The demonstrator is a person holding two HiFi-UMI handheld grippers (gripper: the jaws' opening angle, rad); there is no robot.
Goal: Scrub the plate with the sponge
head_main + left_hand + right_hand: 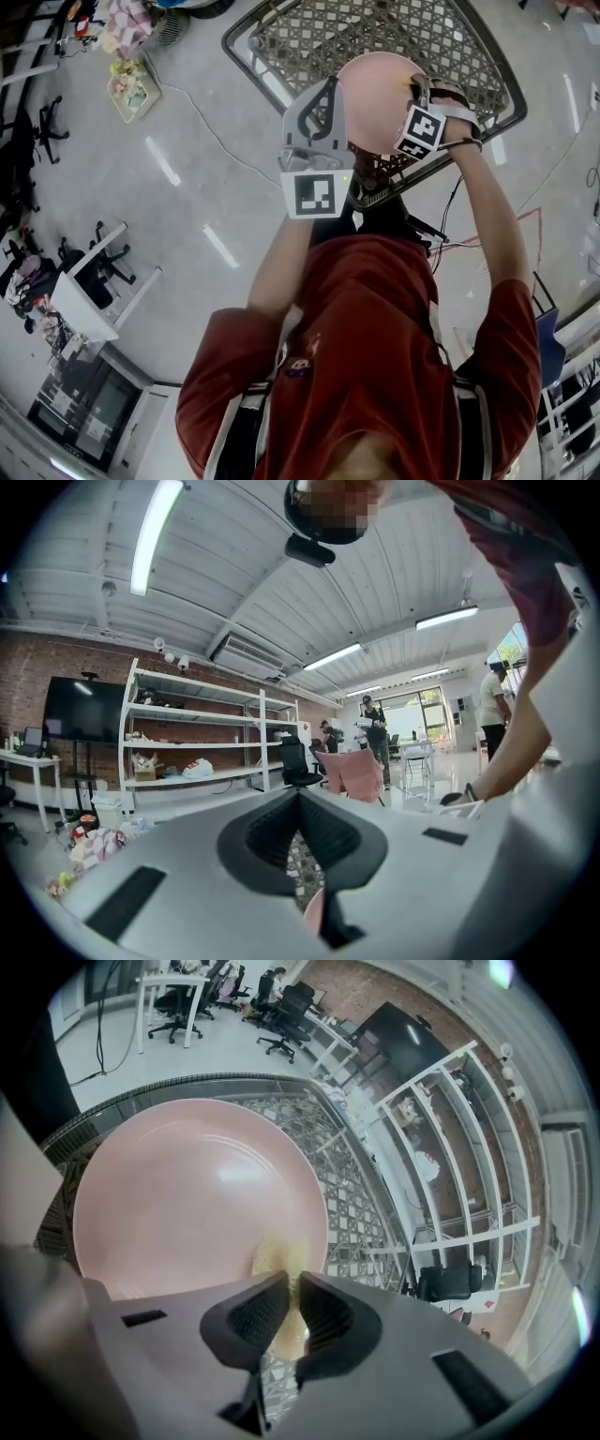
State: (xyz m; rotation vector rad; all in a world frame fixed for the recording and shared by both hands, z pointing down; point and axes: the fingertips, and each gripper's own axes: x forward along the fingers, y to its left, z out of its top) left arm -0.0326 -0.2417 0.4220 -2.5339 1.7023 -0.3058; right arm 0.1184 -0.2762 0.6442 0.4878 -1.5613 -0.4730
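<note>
The plate is pale pink; the sponge is speckled yellow. The left tool and right tool are grey with black ribbed pads. The marker cube shows black-and-white squares. The counter is grey lattice mesh.

Head view, overhead, shares plate with close right gripper view.

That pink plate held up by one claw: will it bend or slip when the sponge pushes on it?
Likely stiff: the plate looks evenly round though the left claw seems to pinch only its rim. Its glossy face hints it is slippery, so it might pivot as the sponge in the right claw presses.
</note>
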